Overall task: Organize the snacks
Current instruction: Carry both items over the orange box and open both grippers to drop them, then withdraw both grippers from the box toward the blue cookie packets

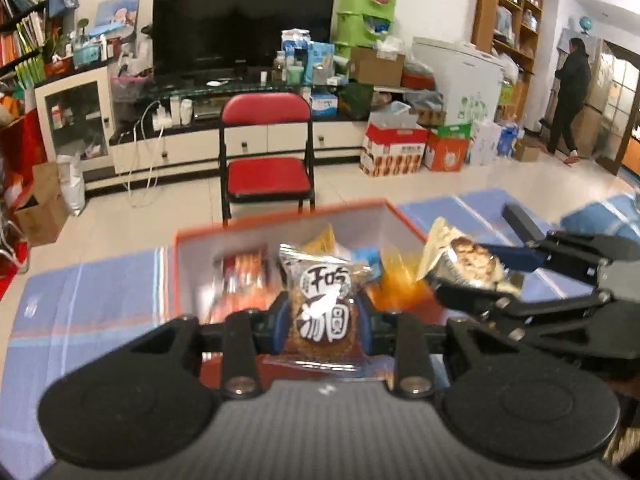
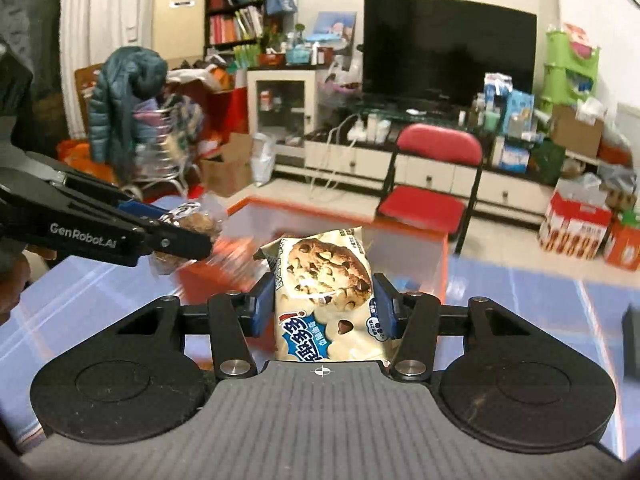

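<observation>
L gripper (image 1: 323, 322) clamps clear biscuit pack (image 1: 323, 304), cookie print (image 2: 326, 276) only R view

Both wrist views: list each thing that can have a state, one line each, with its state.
left gripper: shut on the brown round snack pack, lifted.
right gripper: shut on the chocolate chip cookie pack, lifted.
orange box: open, no lid on, several snack packs inside.
red folding chair: unfolded, seat bare.
television: screen dark.
</observation>
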Available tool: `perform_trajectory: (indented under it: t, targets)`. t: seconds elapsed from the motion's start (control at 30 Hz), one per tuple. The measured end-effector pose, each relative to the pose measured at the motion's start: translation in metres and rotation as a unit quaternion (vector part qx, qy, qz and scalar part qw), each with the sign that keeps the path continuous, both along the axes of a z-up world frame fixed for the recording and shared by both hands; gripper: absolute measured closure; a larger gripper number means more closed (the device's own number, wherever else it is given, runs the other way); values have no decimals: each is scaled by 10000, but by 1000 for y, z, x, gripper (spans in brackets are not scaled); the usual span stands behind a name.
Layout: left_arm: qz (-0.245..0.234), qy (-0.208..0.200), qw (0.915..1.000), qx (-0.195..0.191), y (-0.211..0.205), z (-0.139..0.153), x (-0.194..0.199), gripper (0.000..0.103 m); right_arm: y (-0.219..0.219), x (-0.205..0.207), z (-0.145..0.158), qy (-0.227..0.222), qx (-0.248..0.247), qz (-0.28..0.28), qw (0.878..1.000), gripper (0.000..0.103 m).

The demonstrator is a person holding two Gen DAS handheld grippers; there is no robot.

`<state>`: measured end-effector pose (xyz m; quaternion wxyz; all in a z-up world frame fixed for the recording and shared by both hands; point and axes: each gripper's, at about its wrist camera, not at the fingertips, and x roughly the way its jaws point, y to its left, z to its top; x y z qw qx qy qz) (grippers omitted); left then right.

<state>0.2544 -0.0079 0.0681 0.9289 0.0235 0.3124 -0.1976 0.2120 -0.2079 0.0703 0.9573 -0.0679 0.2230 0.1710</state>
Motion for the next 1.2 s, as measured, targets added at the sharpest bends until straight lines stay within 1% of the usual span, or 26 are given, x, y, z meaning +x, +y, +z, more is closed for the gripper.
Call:
perform_trajectory:
  t: [0.07, 0.17, 0.23, 0.3, 0.33, 0.37, 0.4, 0.43, 0.47, 0.53, 0.6, 0.63, 0.67, 0.7, 0.73, 0.8, 0.87, 0.93, 1.0, 1.03, 1.1, 1.2]
  targets:
    - [24, 79, 10000, -22, -10, -2, 37, 72, -1, 40, 0, 68, -2, -34, 10000, 67]
    - [74, 276, 9996, 43, -25, -22, 82, 72, -3, 91, -17, 318, -32, -83, 9995, 67]
    - [123, 419, 9989, 140, -30, -41, 101, 72, -5, 117, -34, 531, -34, -85, 9985, 67]
    - [130, 571, 9980, 255, -35, -61, 114, 72, -6, 131, -51, 669, -81, -79, 9977, 67]
    - [110, 583, 9977, 340, -37, -68, 116, 72, -7, 137, -58, 742, -116, -75, 9971, 67]
    - [81, 583, 9973, 431, -39, -74, 116, 68, -8, 140, -62, 753, -116, -56, 9971, 65]
    - [78, 565, 9972, 482, -38, -78, 116, 61, -9, 141, -65, 759, -88, -48, 9971, 63]
    - [82, 497, 9975, 490, -38, -79, 113, 58, -10, 142, -66, 773, -38, -64, 9970, 60]
    - [143, 443, 9976, 514, -37, -78, 111, 51, -10, 142, -65, 757, 10, -77, 9971, 57]
    - [248, 261, 9982, 484, -32, -67, 103, 50, -13, 133, -55, 623, 113, -133, 9979, 53]
    - [258, 34, 9992, 310, -22, -48, 82, 49, -18, 110, -38, 350, 259, -119, 9990, 47]
    - [256, -90, 9994, 209, -17, -38, 69, 48, -21, 92, -29, 182, 302, -109, 9993, 39]
    - [233, -209, 9994, 112, -13, -28, 54, 45, -23, 75, -21, 57, 316, -107, 9994, 29]
    - [210, -293, 9993, 27, -10, -22, 39, 41, -25, 58, -16, -40, 298, -93, 9995, 26]
    - [199, -351, 9992, -58, -5, -17, 23, 39, -26, 38, -13, -121, 264, -87, 9995, 26]
    - [166, -327, 9992, -141, 0, -17, -5, 38, -29, 7, -18, -77, 235, -86, 9997, 24]
    - [41, -159, 9997, -192, 1, -28, -30, 38, -33, -21, -35, 212, 230, -75, 9995, 24]
    - [-105, 165, 9996, -197, -4, -48, -50, 38, -39, -43, -60, 543, 219, -96, 9982, 24]
    - [-300, 591, 9975, -224, -16, -74, -63, 38, -45, -57, -87, 946, 252, -223, 9949, 24]
    - [-365, 759, 9962, -199, -24, -85, -66, 38, -49, -66, -100, 1105, 335, -269, 9929, 24]
    - [-531, 959, 9939, -135, -41, -100, -63, 38, -54, -76, -119, 1381, 484, -314, 9887, 25]
    - [-779, 1296, 9884, -109, -63, -116, -44, 38, -57, -78, -137, 1645, 557, -269, 9844, 25]
